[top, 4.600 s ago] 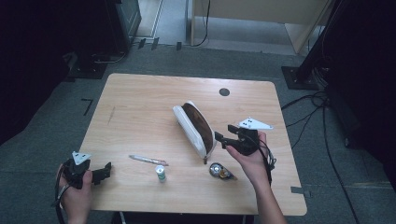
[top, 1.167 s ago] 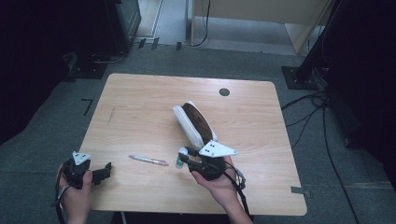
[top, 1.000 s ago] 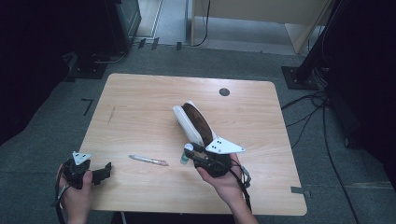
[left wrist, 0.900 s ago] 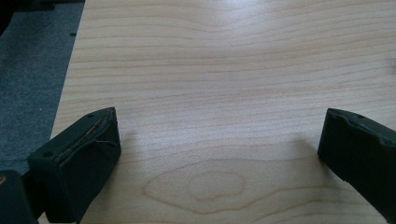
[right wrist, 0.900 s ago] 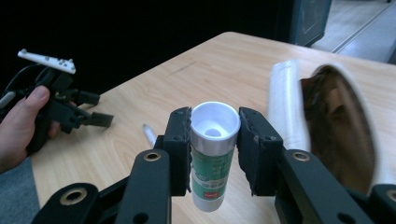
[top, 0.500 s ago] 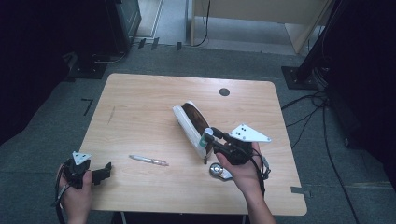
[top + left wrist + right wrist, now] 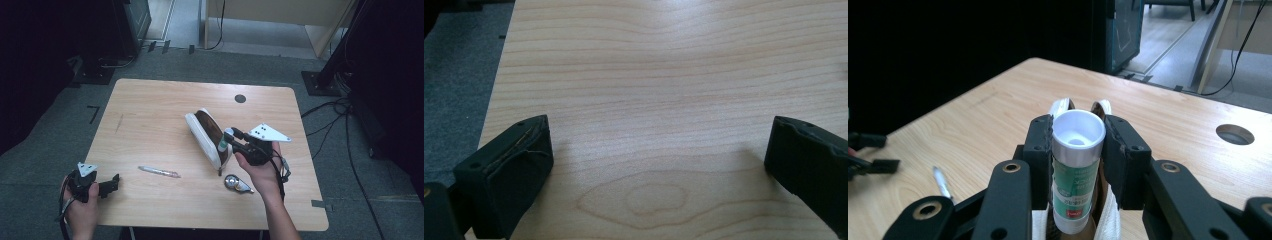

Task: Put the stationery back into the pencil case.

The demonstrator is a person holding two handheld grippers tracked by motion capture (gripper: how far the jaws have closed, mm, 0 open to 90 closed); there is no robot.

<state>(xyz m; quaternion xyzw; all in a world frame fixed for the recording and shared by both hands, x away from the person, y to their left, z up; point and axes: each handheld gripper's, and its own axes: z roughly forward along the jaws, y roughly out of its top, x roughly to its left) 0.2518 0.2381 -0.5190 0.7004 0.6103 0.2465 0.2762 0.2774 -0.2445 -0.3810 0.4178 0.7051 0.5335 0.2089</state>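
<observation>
The right gripper (image 7: 227, 136), right of centre in the high view, has its jaws closed on a small green-and-white tube (image 7: 1075, 165), held above the open white pouch (image 7: 206, 136). The left gripper (image 7: 114, 184), at the lower left, rests wide open over the bare table (image 7: 150, 105), holding nothing.

The tube (image 7: 1075, 170) is green and white with a white cap and a small red mark low on its label. The pouch (image 7: 207, 137) is white outside, brown within. The table (image 7: 150, 110) is pale wood-grain. The pen (image 7: 159, 171) looks silvery, perhaps clear. Both grippers' jaws are black.
</observation>
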